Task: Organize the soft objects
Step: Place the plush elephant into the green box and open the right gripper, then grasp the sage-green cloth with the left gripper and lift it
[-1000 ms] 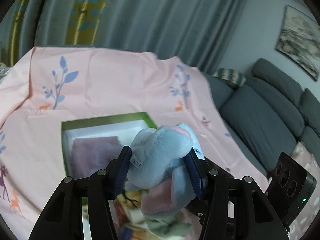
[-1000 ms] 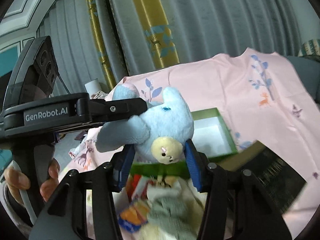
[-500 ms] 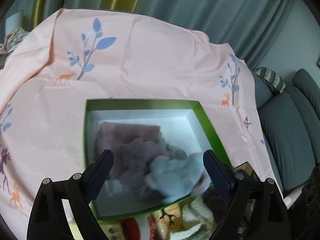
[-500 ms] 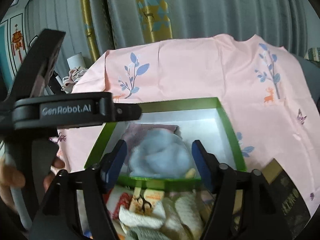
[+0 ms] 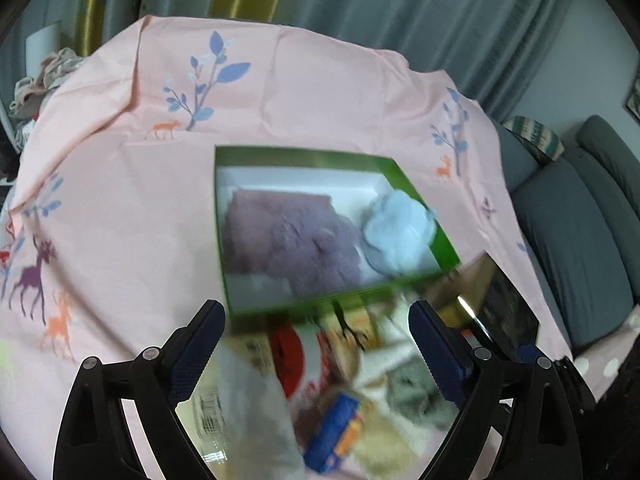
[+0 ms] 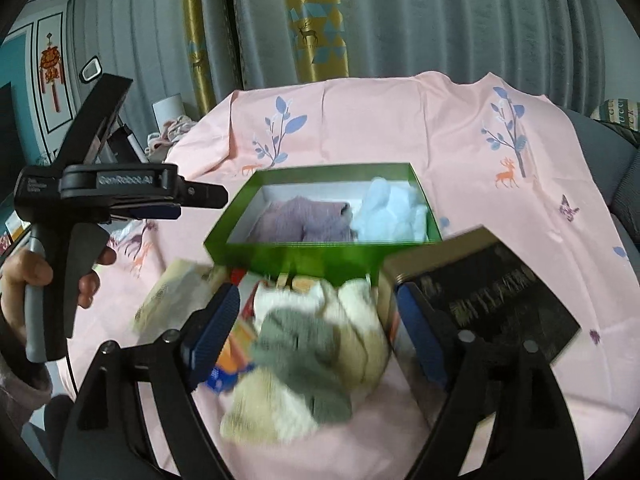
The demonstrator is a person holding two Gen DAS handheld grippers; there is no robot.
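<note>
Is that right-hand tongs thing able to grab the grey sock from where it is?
Probably yes. The right tongs are open, the grey sock lies between the fingers on top of the pile, uncovered.

plush toy (image 6: 390, 212) in box (image 6: 296, 258), right of folded cloth (image 6: 304, 220).

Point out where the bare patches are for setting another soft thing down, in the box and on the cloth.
In the green box, white floor shows along the far wall, behind the purple towel and blue plush, which fill the rest. The pink cloth is bare left of the box and beyond it. Crowded: the heap of socks and packets before the box, and the dark book to its right.
</note>
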